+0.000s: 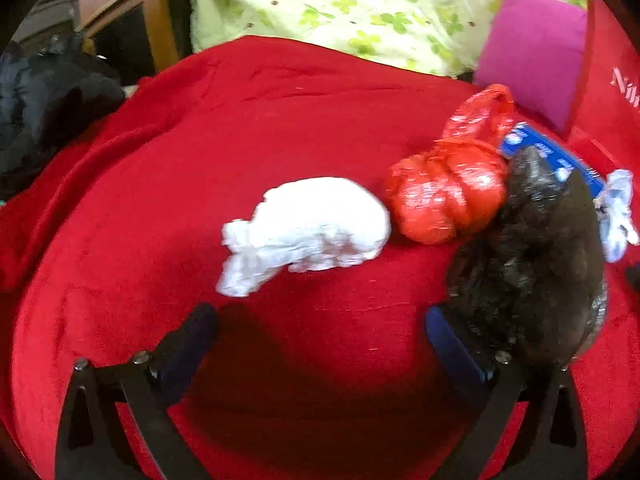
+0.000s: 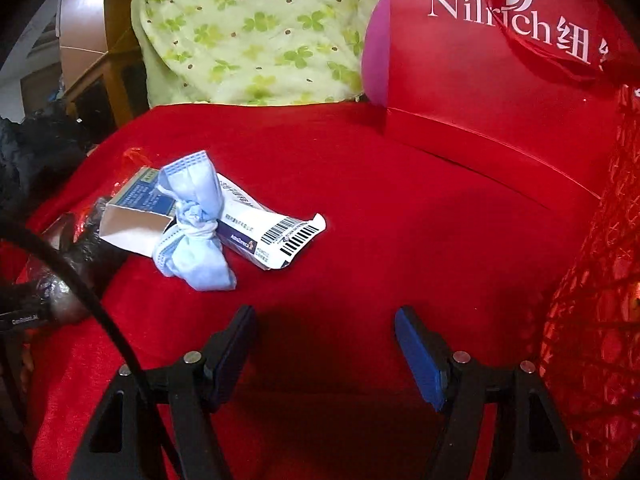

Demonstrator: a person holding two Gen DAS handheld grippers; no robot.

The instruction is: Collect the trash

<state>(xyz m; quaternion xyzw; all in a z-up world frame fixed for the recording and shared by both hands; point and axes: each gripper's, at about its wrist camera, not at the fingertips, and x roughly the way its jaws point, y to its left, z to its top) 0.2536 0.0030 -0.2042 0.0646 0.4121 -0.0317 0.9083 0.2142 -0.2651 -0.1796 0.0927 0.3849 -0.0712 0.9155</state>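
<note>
Now the left gripper (image 1: 320,320) hangs over the red blanket (image 1: 280,120) with its jaws wide and nothing between them; a black plastic bag (image 1: 532,248) lies against its right finger. Ahead of it, a crumpled white bag (image 1: 308,228) touches a tied red bag (image 1: 448,196). The right gripper (image 2: 324,332) also has wide, empty jaws, and to its front left a knotted blue face mask (image 2: 192,220) lies on a flattened carton (image 2: 256,232), while a red gift bag (image 2: 500,80) stands behind.

Both wrist cams low, fwd over red blanket (image 1: 280,120); share blue mask (image 2: 196,236).
</note>
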